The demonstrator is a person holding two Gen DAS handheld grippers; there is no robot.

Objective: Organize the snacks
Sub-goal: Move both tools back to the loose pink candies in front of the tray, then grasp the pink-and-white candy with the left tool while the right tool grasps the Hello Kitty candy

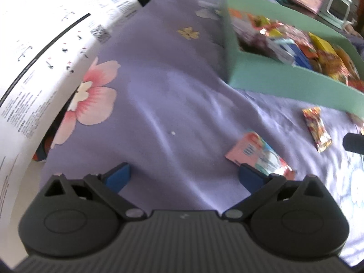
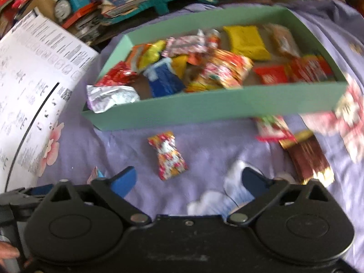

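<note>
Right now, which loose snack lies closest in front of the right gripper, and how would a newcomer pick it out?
Start at the green box full of snacks on the purple cloth. Just in front of its near wall, alone on the cloth, lies a small candy packet with twisted ends. Its busy red, yellow and white print sets it apart from the dark brown, gold-edged packet further right.
</note>
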